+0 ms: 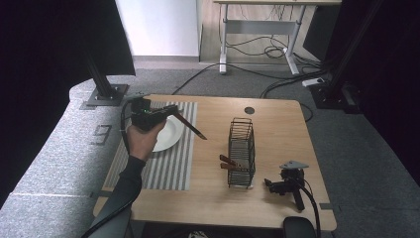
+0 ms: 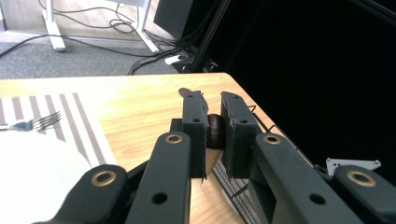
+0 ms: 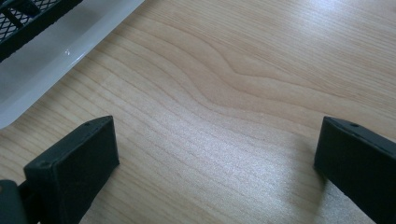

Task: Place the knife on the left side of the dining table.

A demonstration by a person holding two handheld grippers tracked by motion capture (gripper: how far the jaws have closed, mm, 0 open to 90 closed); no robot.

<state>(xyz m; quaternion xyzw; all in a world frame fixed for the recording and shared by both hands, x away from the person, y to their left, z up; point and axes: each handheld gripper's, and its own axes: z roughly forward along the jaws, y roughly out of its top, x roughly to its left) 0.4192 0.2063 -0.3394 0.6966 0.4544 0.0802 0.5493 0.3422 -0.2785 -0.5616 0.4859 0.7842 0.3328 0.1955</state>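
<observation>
Table (image 1: 277,124): wire rack (image 1: 241,151) right of plate (image 1: 167,135).

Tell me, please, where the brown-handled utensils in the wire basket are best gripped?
Probably by the brown handle ends, coming level from the plate's side: they poke out through the wire basket's wall low down, while the rest lies caged inside.

Even, soft room light; black sides.
The table (image 1: 277,124) was evenly lit with faint shadows; a pale sheen lay on the wood, and the nearest jaws were slightly soft.
</observation>
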